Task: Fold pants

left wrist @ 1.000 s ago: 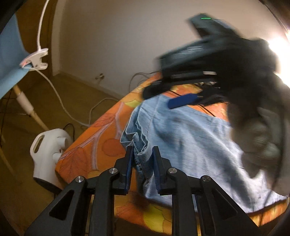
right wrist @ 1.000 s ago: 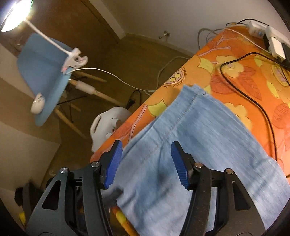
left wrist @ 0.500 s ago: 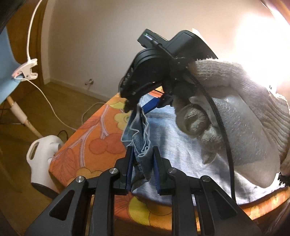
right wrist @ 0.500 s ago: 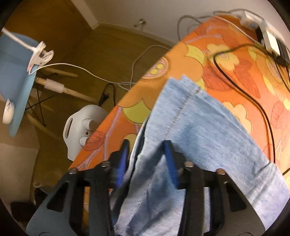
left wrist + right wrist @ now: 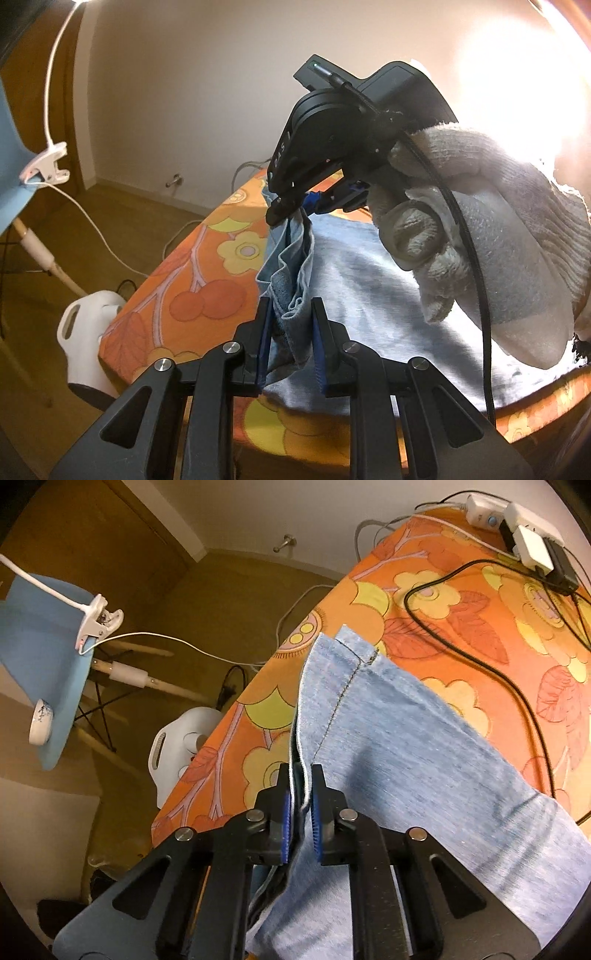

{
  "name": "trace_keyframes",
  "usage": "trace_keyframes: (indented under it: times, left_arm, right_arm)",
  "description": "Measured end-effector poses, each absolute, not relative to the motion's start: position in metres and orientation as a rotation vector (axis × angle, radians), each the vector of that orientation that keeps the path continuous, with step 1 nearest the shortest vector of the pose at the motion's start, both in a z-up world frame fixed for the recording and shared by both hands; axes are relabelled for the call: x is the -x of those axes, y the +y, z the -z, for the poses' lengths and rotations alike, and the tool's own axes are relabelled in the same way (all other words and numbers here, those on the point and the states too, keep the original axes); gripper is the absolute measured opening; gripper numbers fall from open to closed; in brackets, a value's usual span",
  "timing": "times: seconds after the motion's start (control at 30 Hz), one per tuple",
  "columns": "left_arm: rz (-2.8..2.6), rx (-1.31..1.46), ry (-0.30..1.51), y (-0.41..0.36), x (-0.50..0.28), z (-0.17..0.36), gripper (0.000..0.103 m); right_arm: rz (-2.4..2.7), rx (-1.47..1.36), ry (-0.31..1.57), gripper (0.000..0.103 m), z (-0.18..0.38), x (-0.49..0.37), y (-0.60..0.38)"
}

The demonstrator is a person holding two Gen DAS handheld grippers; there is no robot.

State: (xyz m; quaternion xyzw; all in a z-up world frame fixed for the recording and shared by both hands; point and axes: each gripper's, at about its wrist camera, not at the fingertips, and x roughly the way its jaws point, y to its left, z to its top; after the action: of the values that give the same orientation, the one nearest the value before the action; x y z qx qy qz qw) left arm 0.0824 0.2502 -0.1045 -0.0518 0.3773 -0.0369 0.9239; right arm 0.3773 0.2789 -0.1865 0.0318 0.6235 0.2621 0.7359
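Observation:
Light blue denim pants (image 5: 369,280) lie on a table with an orange flowered cloth (image 5: 207,266). My left gripper (image 5: 290,310) is shut on a bunched hem edge of the pants at the table's near left side. My right gripper (image 5: 295,214), held by a white-gloved hand (image 5: 498,236), is shut on the same raised edge a little farther back. In the right wrist view my right gripper (image 5: 300,775) pinches the pants' left edge (image 5: 388,746), lifted off the orange cloth (image 5: 443,602).
Black cables (image 5: 517,679) and a white power strip with adapters (image 5: 517,535) lie on the table's far right. On the floor stand a white appliance (image 5: 86,332) and a blue chair (image 5: 44,657) with a clip lamp (image 5: 98,622) and a small cup (image 5: 40,722).
My right gripper came down onto the pants' edge and closed on it, from open a second ago. The edge between both grippers has risen off the cloth. My left gripper stayed shut on the hem.

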Motion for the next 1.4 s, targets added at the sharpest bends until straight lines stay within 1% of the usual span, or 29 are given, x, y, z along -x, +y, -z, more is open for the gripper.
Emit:
trace_keyframes:
  times: [0.23, 0.63, 1.1, 1.4]
  left_arm:
    - [0.109, 0.099, 0.757, 0.238, -0.076, 0.093, 0.018]
    - [0.185, 0.073, 0.716, 0.190, -0.055, 0.059, 0.018]
    - [0.318, 0.007, 0.700, 0.087, -0.024, 0.026, 0.018]
    - [0.428, -0.043, 0.713, 0.019, -0.009, 0.024, 0.018]
  right_arm:
    - [-0.577, -0.122, 1.331, 0.010, 0.166, -0.366, 0.257]
    - [-0.562, -0.191, 1.255, 0.009, 0.122, -0.341, 0.190]
    - [-0.458, -0.259, 1.164, 0.009, 0.074, -0.302, 0.066]
    - [-0.363, -0.300, 1.145, 0.009, 0.069, -0.274, -0.017]
